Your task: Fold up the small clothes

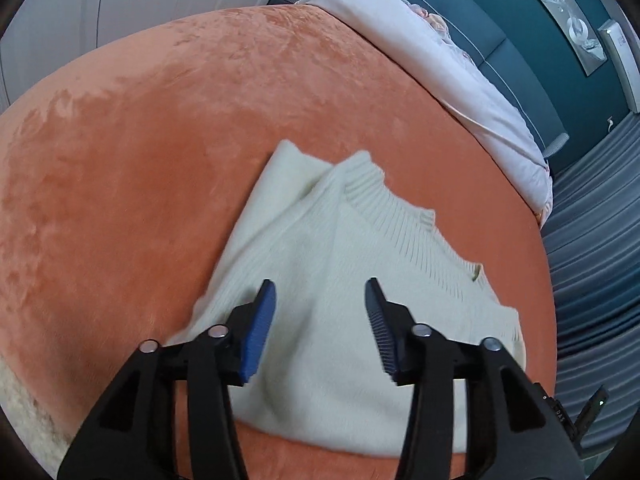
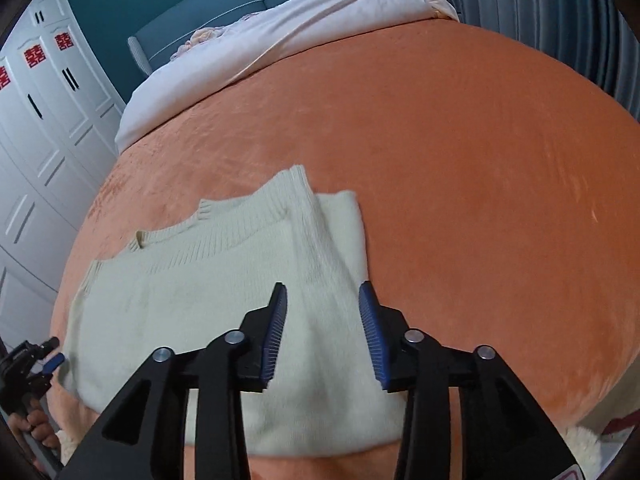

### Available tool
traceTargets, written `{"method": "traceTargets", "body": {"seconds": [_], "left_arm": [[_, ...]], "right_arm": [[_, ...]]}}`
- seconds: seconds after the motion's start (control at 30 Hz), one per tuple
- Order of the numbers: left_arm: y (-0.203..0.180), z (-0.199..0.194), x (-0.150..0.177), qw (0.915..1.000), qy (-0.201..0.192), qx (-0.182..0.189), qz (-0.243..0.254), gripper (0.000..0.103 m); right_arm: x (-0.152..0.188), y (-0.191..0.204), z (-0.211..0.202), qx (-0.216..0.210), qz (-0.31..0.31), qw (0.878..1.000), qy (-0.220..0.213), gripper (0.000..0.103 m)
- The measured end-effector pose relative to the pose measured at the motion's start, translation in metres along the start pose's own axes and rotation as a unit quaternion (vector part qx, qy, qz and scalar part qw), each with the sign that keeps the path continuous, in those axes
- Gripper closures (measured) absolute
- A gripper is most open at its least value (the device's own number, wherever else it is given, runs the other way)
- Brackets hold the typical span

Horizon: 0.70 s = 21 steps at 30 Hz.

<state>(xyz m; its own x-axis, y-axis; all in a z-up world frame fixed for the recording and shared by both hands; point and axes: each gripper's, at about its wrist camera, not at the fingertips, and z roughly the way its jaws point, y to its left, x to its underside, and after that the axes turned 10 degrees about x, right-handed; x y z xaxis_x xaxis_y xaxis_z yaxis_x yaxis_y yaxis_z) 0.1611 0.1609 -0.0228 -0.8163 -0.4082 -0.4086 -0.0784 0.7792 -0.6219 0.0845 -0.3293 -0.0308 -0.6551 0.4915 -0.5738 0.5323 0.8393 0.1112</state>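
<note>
A: From the left wrist view, we see the left gripper [image 1: 320,320] with its blue pads spread apart, nothing pinched between them, hanging over the cream knit sweater [image 1: 332,280]. The sweater lies flat on the orange velvet bedspread [image 1: 160,140], ribbed collar away from us and one part doubled over at the far left corner.

B: And the room there? We make out a pale duvet [image 1: 460,72] bunched along the bed's far right side, a teal headboard [image 1: 480,20] behind it, grey curtains [image 1: 592,240] on the right and white wardrobe doors [image 1: 60,12] on the left.

A: From the right wrist view, the right gripper [image 2: 323,332] is likewise spread wide with nothing in it, above the sweater's near right part. The sweater sits toward the left and near side of the bedspread.

B: We also see the left gripper [image 2: 46,354] at the lower left edge, just beside the sweater's left hem, with fingers [image 2: 38,424] on its handle. White wardrobe doors carry red paper cutouts [image 2: 64,42], and the curtains run along the upper right.
</note>
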Motion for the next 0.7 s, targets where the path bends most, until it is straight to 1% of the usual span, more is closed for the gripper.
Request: {"method": "traceTargets", "body": {"seconds": [0.03,0.1,0.13,0.17,0.2,0.23,0.27,0.3,0.37,0.4,0.43,0.47,0.5,0.53,0.57,0.6,0.63,0.67,0.7], "left_arm": [[0.0,0.009,-0.01,0.9999,0.001,-0.001,-0.013,0.04],[0.003,0.03,-0.027,0.9992,0.009,0.0,-0.038,0.04],[0.005,0.04,-0.032,0.9989,0.013,-0.004,-0.045,0.041],[0.006,0.049,-0.036,0.9987,0.016,-0.01,-0.048,0.05],[0.006,0.059,-0.04,0.9986,0.023,-0.014,-0.045,0.057],[0.006,0.069,-0.043,0.9984,0.035,-0.027,-0.035,0.082],[0.005,0.074,-0.045,0.9979,0.044,-0.039,-0.026,0.095],[0.004,0.074,-0.047,0.9982,0.042,-0.036,-0.022,0.095],[0.0,0.061,-0.049,0.9996,0.021,-0.02,-0.008,0.095],[0.0,0.058,-0.049,0.9996,0.016,-0.022,0.0,0.095],[0.002,0.059,-0.048,0.9993,0.018,-0.032,0.005,0.095],[0.006,0.065,-0.045,0.9986,0.026,-0.045,0.01,0.095],[0.011,0.074,-0.043,0.9975,0.038,-0.058,0.012,0.095],[0.016,0.08,-0.04,0.9973,0.043,-0.058,0.011,0.094],[0.018,0.079,-0.04,0.9976,0.038,-0.057,0.014,0.093],[0.015,0.076,-0.04,0.9975,0.036,-0.058,0.02,0.093],[0.01,0.07,-0.041,0.9977,0.034,-0.054,0.024,0.091],[0.008,0.06,-0.04,0.9981,0.031,-0.046,0.026,0.087],[0.007,0.047,-0.038,0.9986,0.025,-0.04,0.024,0.082]], "right_arm": [[-0.01,0.007,0.01,0.007,-0.008,1.0,0.003,0.05],[-0.025,0.02,0.028,0.019,-0.02,1.0,0.013,0.045],[-0.03,0.028,0.038,0.03,-0.027,0.999,0.016,0.039],[-0.033,0.034,0.049,0.035,-0.037,0.998,0.023,0.039],[-0.035,0.039,0.06,0.033,-0.05,0.998,0.035,0.042],[-0.034,0.044,0.069,0.029,-0.061,0.997,0.048,0.069],[-0.035,0.05,0.075,0.027,-0.074,0.995,0.06,0.088],[-0.037,0.052,0.071,0.016,-0.075,0.996,0.054,0.095],[-0.038,0.046,0.041,-0.029,-0.049,0.998,-0.001,0.095],[-0.041,0.041,0.026,-0.048,-0.03,0.998,-0.023,0.095],[-0.043,0.034,0.016,-0.06,-0.014,0.997,-0.041,0.095],[-0.042,0.027,0.019,-0.058,-0.003,0.997,-0.05,0.095],[-0.04,0.023,0.035,-0.038,-0.001,0.999,-0.031,0.094],[-0.035,0.02,0.064,-0.01,-0.01,1.0,0.018,0.094],[-0.027,0.019,0.09,0.01,-0.024,0.997,0.069,0.094],[-0.022,0.017,0.091,0.005,-0.025,0.998,0.054,0.094],[-0.024,0.018,0.081,0.007,-0.027,0.999,0.041,0.091],[-0.026,0.02,0.07,0.01,-0.026,0.999,0.041,0.085],[-0.025,0.019,0.056,0.014,-0.018,0.999,0.034,0.077]]}}
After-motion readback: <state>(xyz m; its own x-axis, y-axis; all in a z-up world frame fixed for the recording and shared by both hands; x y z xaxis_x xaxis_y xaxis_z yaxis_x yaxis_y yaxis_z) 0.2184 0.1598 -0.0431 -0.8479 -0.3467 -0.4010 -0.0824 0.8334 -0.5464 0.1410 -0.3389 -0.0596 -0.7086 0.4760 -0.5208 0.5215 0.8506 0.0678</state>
